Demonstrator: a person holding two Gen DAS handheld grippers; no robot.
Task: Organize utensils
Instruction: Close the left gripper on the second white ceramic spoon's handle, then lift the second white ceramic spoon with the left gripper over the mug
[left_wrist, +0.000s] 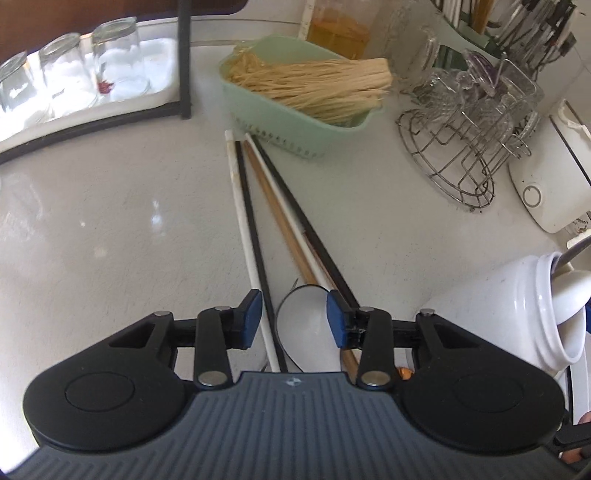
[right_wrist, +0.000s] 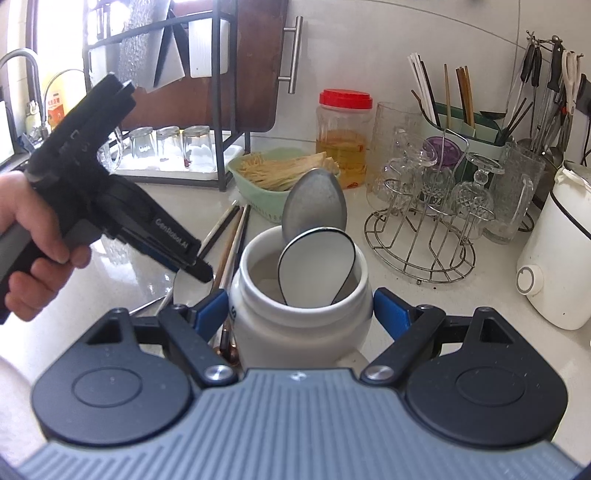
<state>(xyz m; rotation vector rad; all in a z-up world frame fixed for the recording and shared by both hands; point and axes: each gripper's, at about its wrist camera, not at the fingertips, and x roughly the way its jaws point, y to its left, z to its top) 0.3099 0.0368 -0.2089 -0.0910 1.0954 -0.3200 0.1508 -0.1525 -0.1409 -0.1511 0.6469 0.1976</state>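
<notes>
A pale speckled countertop (left_wrist: 110, 206) is crowded at its far side: a green basket (left_wrist: 295, 129) filled with pale sticks, a wire rack (right_wrist: 421, 236) hung with upturned glassware, a red-lidded jar (right_wrist: 343, 136) of amber liquid, and a tray of inverted glasses (left_wrist: 70, 77). A bundle of chopsticks (left_wrist: 266, 206), white, black and wooden, is laid on the counter pointing toward the basket. The left gripper (left_wrist: 295, 317) is lowered over the near ends of these chopsticks and a white black-rimmed spoon (left_wrist: 306, 328) lying there; its jaws are parted, with no pad seen pressing. The right gripper (right_wrist: 299, 310) is spread wide around a white ceramic jar (right_wrist: 299, 317); contact cannot be told. Inside the jar a black-rimmed white spoon (right_wrist: 317, 266) and a grey metal spoon (right_wrist: 314, 203) are stood upright.
</notes>
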